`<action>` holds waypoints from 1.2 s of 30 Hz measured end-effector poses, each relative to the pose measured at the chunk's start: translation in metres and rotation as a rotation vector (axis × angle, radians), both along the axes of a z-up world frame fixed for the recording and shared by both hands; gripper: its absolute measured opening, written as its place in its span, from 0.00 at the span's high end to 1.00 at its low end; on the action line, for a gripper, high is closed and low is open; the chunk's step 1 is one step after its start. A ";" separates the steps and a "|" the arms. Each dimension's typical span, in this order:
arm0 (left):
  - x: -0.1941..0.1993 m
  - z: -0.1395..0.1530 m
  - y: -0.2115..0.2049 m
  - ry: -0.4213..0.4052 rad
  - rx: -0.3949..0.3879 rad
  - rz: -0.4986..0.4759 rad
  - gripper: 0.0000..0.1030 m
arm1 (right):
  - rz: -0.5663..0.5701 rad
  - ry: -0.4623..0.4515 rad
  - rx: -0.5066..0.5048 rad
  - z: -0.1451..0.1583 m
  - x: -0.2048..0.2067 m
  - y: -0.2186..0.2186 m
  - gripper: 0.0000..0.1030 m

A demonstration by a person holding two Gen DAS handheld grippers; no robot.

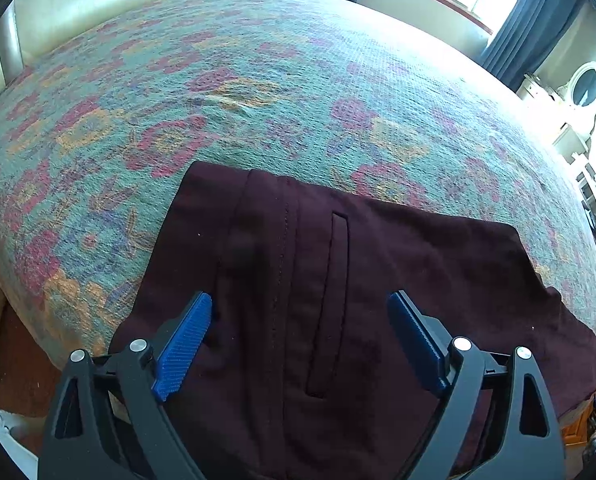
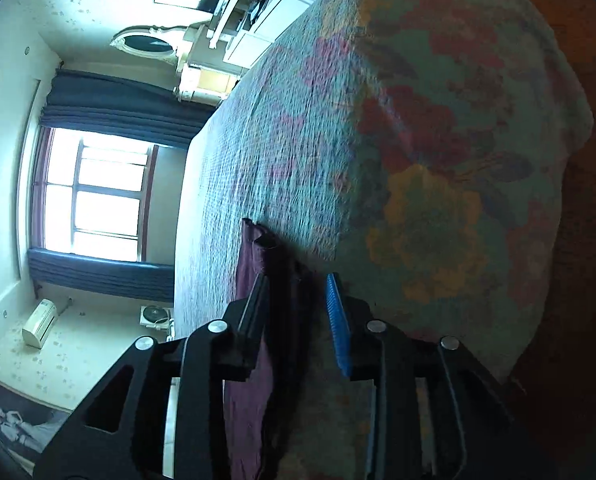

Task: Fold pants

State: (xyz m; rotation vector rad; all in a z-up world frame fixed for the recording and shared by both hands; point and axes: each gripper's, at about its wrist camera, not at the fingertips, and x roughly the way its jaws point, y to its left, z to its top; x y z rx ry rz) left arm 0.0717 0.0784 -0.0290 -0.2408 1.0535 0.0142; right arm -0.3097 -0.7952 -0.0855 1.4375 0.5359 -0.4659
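Left gripper point(image 1: 300, 312) wide apart over the folded dark red pants point(image 1: 338, 280) on the flowered bedspread point(image 1: 258, 80), right gripper point(image 2: 298, 300) half apart astride their edge without pressing: better to smooth before any further fold.

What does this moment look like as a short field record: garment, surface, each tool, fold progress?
garment: dark maroon pants, folded into a compact stack, welt pocket facing up
surface: bed with floral bedspread
left tool: jaws wide open over the pants, pads off the cloth
right tool: rolled sideways at the pants' edge, jaws parted, cloth edge between them, not pressed
fold progress: pants lie flat and folded; no tool grips them
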 end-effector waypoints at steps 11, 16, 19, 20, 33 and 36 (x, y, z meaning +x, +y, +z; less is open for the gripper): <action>0.004 -0.002 -0.002 0.004 0.031 0.021 0.13 | 0.117 0.012 -0.054 0.018 0.049 -0.003 0.80; 0.001 0.000 -0.001 -0.015 0.018 0.042 0.13 | 0.140 0.057 -0.197 0.024 0.060 -0.009 0.93; 0.001 -0.001 -0.001 -0.018 0.025 0.027 0.13 | 0.124 0.025 -0.116 -0.010 0.045 -0.015 0.92; 0.001 -0.001 -0.002 -0.017 0.033 0.021 0.13 | 0.117 -0.023 -0.085 -0.015 0.040 -0.019 0.92; -0.010 0.013 -0.005 -0.106 0.077 -0.015 0.13 | 0.436 0.123 -0.195 0.031 0.112 -0.057 0.48; -0.010 0.015 -0.004 -0.103 0.119 -0.033 0.13 | 0.556 0.210 -0.198 0.023 0.137 -0.047 0.41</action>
